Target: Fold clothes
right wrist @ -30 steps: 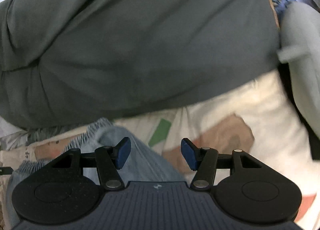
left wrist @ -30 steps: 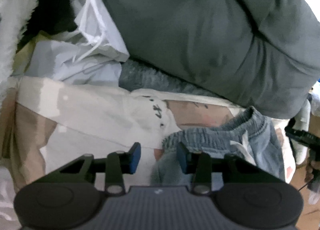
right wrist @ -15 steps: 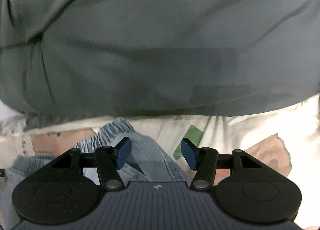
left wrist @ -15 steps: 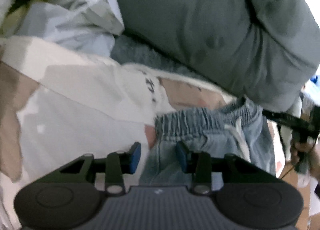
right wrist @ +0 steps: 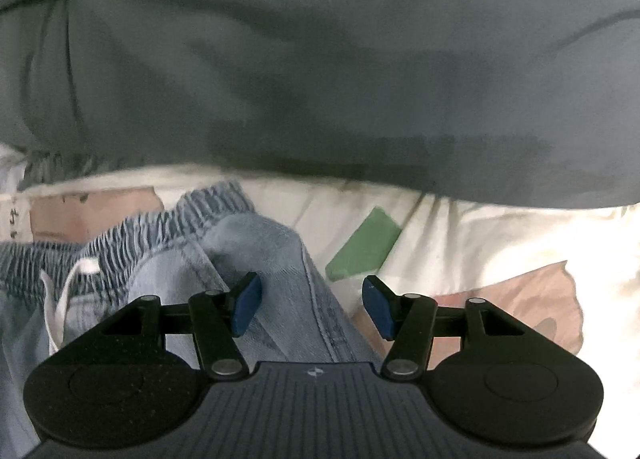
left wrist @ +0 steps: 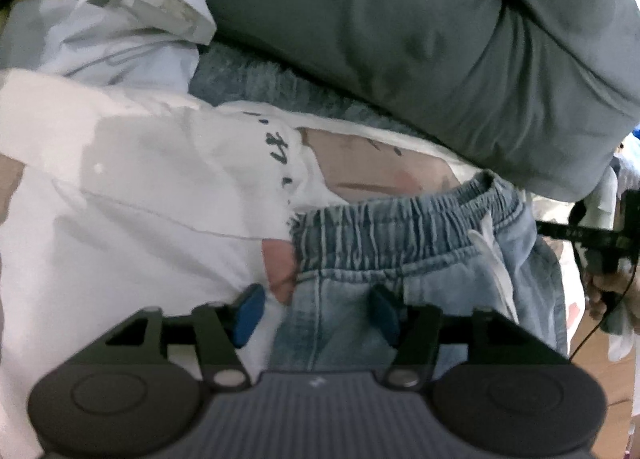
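Both grippers have dropped closer to the jeans (left wrist: pixel 420 259), which lie on the printed sheet (left wrist: pixel 140 199) just below the grey duvet (left wrist: pixel 400 39). Left gripper (left wrist: pixel 316 313) jaws have just been opening, now astride the jeans' left edge, pads not pressing. Right gripper (right wrist: pixel 310 307) jaws spread over the right edge, holding nothing. Jeans unfolded; no fold begun, prob. all folding left.

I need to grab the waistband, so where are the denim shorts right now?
The denim shorts lie on the white printed sheet, just below the grey duvet, waistband directly ahead of both grippers.

Faded blue jeans (left wrist: pixel 420 259), grey duvet (left wrist: pixel 400 39), blue-padded tongs (left wrist: pixel 316 313).
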